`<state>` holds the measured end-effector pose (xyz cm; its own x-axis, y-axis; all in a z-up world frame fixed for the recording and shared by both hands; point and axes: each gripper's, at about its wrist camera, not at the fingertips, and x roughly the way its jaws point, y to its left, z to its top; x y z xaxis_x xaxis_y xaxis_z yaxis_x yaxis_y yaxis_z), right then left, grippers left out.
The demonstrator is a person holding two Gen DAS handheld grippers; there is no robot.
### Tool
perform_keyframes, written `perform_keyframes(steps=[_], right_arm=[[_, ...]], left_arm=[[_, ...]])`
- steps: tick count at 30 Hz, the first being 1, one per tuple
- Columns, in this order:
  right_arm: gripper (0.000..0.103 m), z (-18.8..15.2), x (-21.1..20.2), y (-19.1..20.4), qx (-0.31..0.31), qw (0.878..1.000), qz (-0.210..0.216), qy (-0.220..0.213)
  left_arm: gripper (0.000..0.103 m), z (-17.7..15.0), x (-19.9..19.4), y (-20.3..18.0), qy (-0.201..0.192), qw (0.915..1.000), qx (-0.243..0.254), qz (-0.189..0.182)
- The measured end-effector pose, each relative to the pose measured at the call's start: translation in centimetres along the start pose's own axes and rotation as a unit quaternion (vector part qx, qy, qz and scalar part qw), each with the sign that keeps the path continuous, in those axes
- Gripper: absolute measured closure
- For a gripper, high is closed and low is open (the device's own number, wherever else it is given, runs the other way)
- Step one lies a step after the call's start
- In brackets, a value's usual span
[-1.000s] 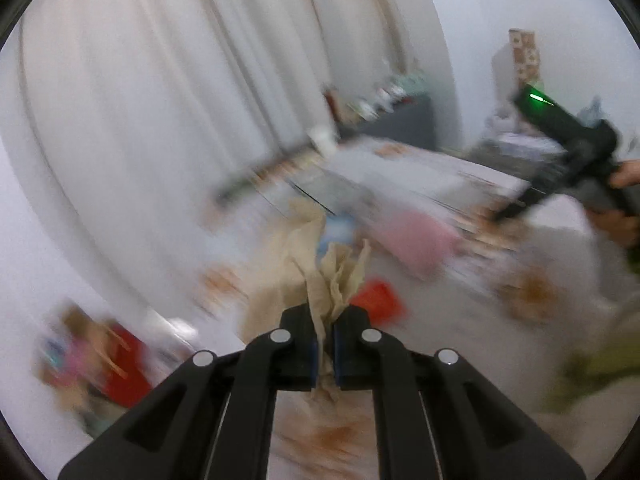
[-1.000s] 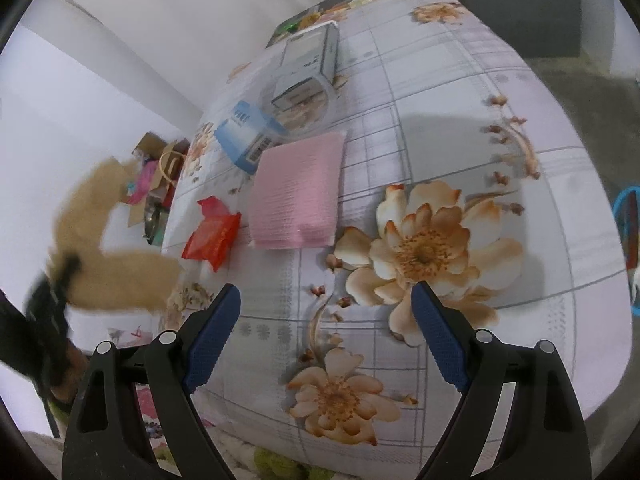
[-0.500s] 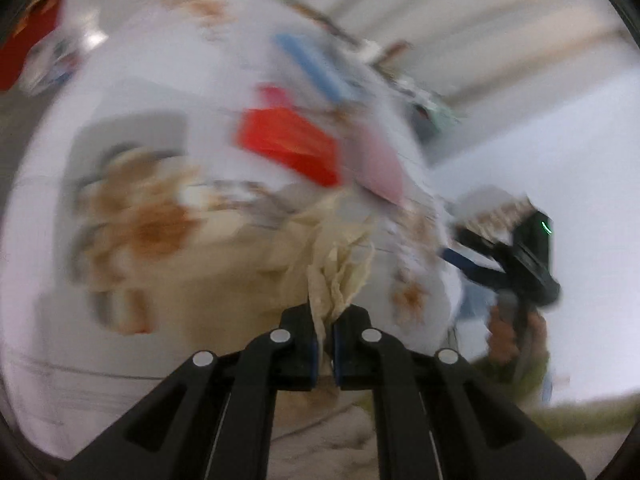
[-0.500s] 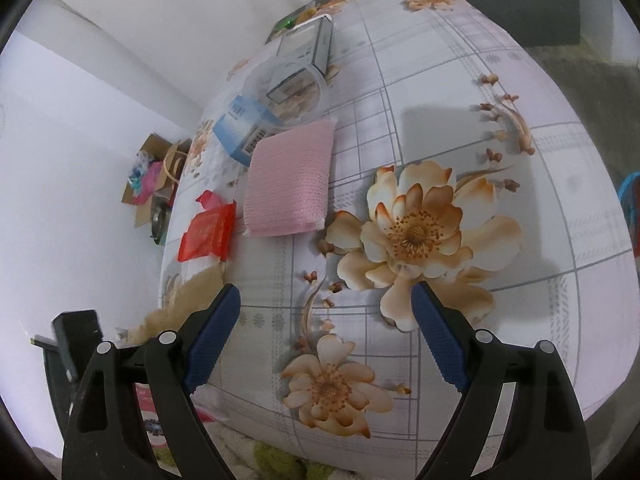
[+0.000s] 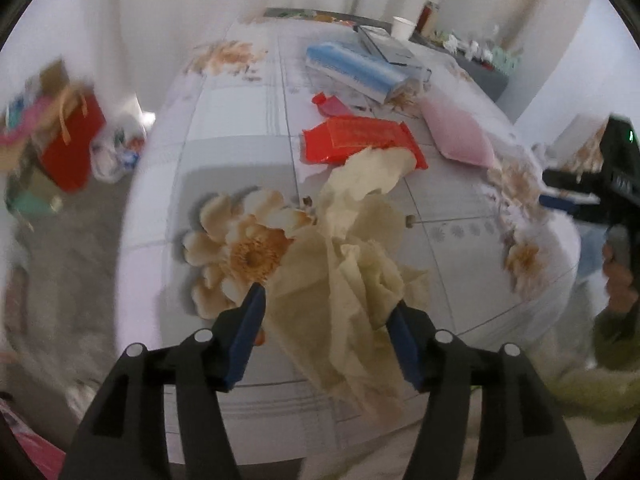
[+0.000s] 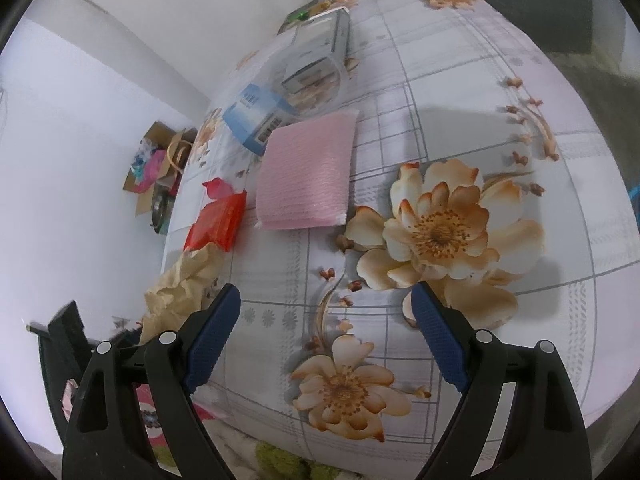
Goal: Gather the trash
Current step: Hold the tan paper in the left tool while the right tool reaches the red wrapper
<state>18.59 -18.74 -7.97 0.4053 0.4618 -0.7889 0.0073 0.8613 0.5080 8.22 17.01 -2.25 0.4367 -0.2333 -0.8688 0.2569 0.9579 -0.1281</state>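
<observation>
A crumpled beige bag [image 5: 352,264] lies on the flowered tablecloth [image 5: 240,128], loose between the fingers of my left gripper [image 5: 326,304]. Those jaws are opening and the left pad stands clear of the bag. Just beyond it lie a red wrapper [image 5: 360,142], a pink pouch [image 5: 456,132] and a blue box [image 5: 352,66]. In the right wrist view my right gripper [image 6: 325,296] hangs open over the cloth's flower print with nothing between its fingers. The beige bag [image 6: 184,280] sits to its left, with the red wrapper [image 6: 218,222] and pink pouch [image 6: 306,176] farther off.
A grey box [image 5: 384,42] and a white paper cup [image 5: 402,26] stand at the table's far end. A clear round lid [image 6: 312,80] rests near the blue box [image 6: 256,116]. On the floor left of the table stand a red gift bag [image 5: 72,140] and a cluttered cardboard box [image 6: 156,160].
My left gripper swung down to the table with the beige bag pinched in it, and its jaws have now parted. The right gripper stayed open and nearly still.
</observation>
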Motion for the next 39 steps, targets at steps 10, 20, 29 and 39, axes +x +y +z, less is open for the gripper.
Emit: perform_keyframes(steps=[10, 20, 29, 39], right_arm=[[0.02, -0.4, 0.8, 1.7, -0.032, 0.999, -0.02, 0.007], [0.02, -1.4, 0.3, 1.4, -0.036, 0.999, -0.04, 0.007], [0.02, -1.1, 1.5, 3.7, -0.074, 0.996, -0.034, 0.019], [0.02, 1.1, 2.8, 11.1, -0.22, 0.974, 0.051, 0.023]], left_arm=[[0.021, 3.0, -1.5, -2.8, -0.063, 0.9831, 0.125, -0.117], [0.021, 0.6, 4.6, -3.7, 0.079, 0.9604, 0.248, -0.099], [0.019, -1.0, 5.1, -2.9, 0.06, 0.9656, 0.246, -0.06], [0.052, -0.5, 4.5, -1.4, 0.031, 0.9807, 0.187, -0.045]])
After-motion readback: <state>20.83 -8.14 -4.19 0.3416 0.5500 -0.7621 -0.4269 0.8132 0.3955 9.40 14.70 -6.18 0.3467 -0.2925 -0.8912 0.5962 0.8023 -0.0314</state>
